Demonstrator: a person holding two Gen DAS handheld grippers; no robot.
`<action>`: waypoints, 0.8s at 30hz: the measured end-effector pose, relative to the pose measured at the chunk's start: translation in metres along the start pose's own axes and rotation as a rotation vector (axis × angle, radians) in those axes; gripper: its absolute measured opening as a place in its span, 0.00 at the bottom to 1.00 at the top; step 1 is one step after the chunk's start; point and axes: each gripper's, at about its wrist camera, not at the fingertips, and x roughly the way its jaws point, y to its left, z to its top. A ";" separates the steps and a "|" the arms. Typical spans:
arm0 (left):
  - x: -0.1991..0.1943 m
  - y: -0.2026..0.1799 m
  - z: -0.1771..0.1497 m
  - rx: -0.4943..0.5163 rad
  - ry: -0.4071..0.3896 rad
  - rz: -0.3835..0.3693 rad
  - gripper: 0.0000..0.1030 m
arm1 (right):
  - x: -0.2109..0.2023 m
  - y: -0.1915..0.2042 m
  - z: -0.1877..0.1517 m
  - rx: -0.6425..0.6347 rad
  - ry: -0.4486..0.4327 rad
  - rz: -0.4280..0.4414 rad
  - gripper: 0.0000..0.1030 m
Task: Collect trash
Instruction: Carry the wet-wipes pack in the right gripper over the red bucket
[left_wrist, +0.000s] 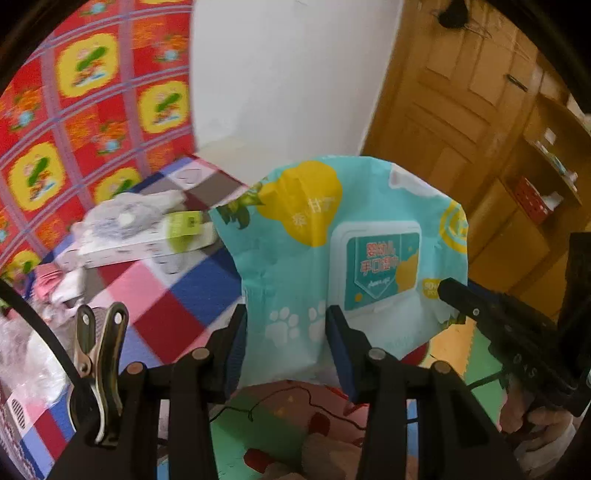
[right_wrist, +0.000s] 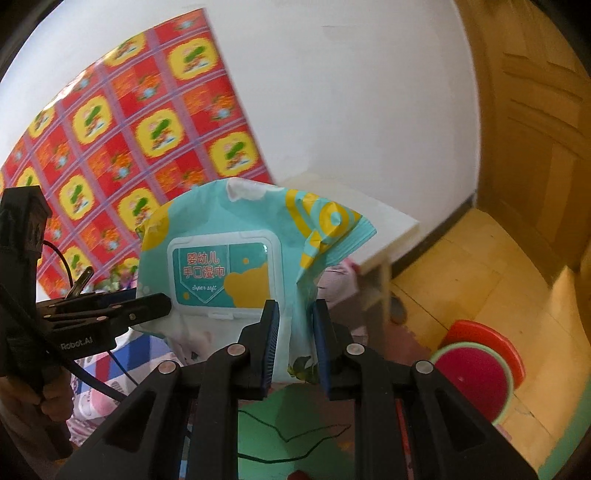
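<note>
We hold a wipes pack (left_wrist: 332, 254) up in the air between us and the far white wall, above the checked cloth (left_wrist: 192, 295) and the floor mats. It looks light and limp: a soft film pouch that creases and flops, probably near empty, with one stiff part, the plastic lid (right_wrist: 225, 277) on its face. The film may be slippery, so we judge the flat lower edge the best place to pinch, clear of the lid.

Our left gripper (left_wrist: 286, 332) is partly spread, and the pack's lower edge sits between its blue pads; we cannot tell whether the pads press the film. Our right gripper (right_wrist: 295, 332) is narrower, its pads close on a fold of the pack's right side, seemingly pinching it.

Other litter, a box (left_wrist: 147, 240) and crumpled plastic (left_wrist: 125, 214), lies on the cloth at far left.
</note>
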 end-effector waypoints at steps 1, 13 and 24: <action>0.006 -0.008 0.001 0.011 0.008 -0.010 0.43 | -0.002 -0.007 -0.001 0.009 0.000 -0.011 0.21; 0.085 -0.096 0.005 0.157 0.097 -0.111 0.43 | -0.010 -0.103 -0.029 0.134 0.054 -0.171 0.21; 0.185 -0.166 -0.017 0.242 0.211 -0.199 0.43 | 0.008 -0.191 -0.071 0.239 0.137 -0.301 0.21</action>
